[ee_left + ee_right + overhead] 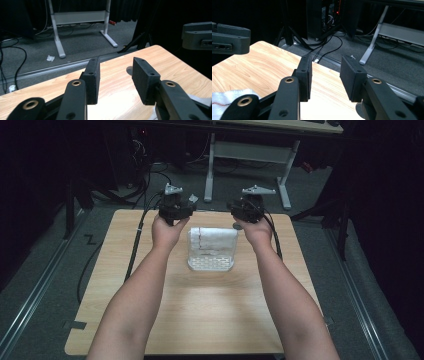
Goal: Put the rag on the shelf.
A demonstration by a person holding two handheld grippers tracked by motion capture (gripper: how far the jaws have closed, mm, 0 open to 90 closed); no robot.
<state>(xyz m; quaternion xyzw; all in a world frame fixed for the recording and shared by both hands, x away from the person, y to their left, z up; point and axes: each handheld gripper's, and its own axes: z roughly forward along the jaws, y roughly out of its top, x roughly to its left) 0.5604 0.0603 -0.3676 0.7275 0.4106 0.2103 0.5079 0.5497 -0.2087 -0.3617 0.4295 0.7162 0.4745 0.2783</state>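
Cloth (212, 241), white and folded into a neat rectangle, is lying over the far part of a pale ribbed tray (210, 264) near the middle of the desk (200, 310), with the tray's near edge left bare; a thin dark line is running across the fabric. Folding is looking finished, judging from the square, flat lie of it. Left tongs (176, 208) are hovering just beyond the cloth's far left corner, jaws standing well apart and holding nothing, bare wood showing between them in the left gripper view. Right tongs (248, 209) are hanging off the far right corner, likewise parted and empty. What seems left is only drawing both hands away.
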